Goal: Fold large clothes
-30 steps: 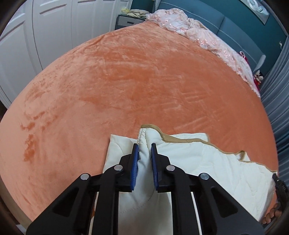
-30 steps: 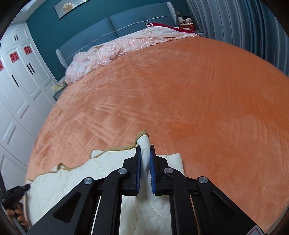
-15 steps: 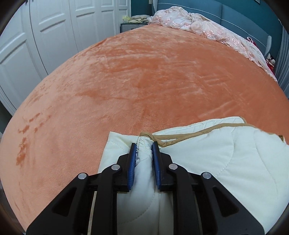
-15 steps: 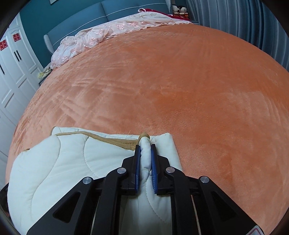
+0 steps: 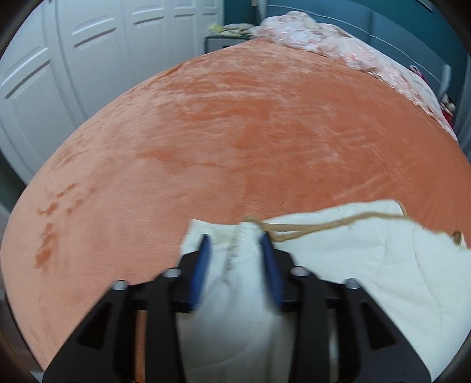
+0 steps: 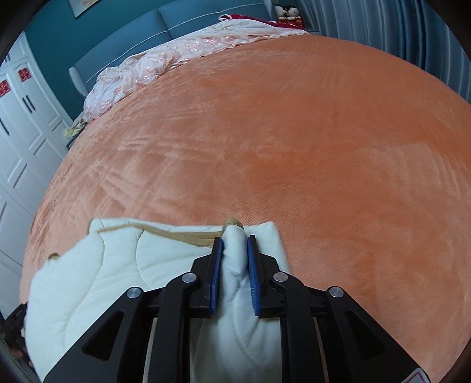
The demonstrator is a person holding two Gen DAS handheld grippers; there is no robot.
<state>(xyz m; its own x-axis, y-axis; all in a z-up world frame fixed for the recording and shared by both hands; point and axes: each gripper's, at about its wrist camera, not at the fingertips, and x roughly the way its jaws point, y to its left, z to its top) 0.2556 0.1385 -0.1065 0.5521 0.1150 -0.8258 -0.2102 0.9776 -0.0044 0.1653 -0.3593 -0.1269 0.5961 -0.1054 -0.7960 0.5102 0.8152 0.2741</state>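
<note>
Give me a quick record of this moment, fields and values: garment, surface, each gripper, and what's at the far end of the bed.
garment: cream quilted garment with tan trim, folded over on itself
surface: orange plush bedspread
left gripper: jaws apart, fabric bunched between them
right gripper: jaws slightly apart, fabric fold between them
far end: pink floral bedding against a blue headboard

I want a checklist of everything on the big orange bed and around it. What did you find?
Surface: orange plush bedspread, smooth, faint brush marks.
Job's things: cream quilted garment with tan trim, lying at the near edge, top edge brought over onto itself.
Clutter: pink floral quilt bunched by the headboard; plush toys in the far corner.
Grippers: left gripper open, fabric bulging between the pads; right gripper has pads apart around a fold, grip unclear.
Cables: nothing seen.
Surroundings: white wardrobe doors, teal headboard, grey curtains.
</note>
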